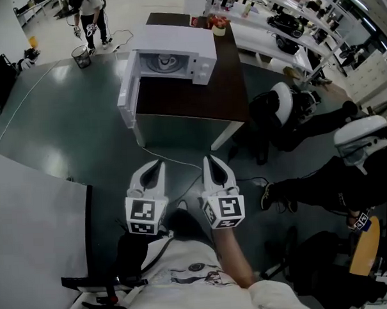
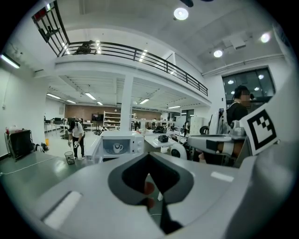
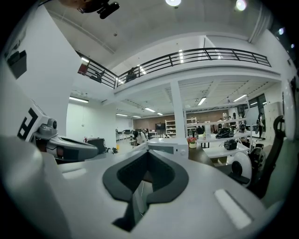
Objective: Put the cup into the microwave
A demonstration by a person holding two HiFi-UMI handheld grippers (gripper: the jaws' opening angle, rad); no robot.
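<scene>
The white microwave stands on a dark table with its door swung open to the left. A white cup sits inside on the turntable. It also shows far off in the left gripper view as the cup inside the microwave. My left gripper and right gripper are side by side over the floor, well short of the table. Both point toward the microwave, and both are shut with nothing held. The left gripper and the right gripper each show their jaws meeting at the tip.
A cable runs across the dark floor in front of the table. People in dark clothes sit at the right beside white benches. A person stands far back near a bin. A grey panel lies at the left.
</scene>
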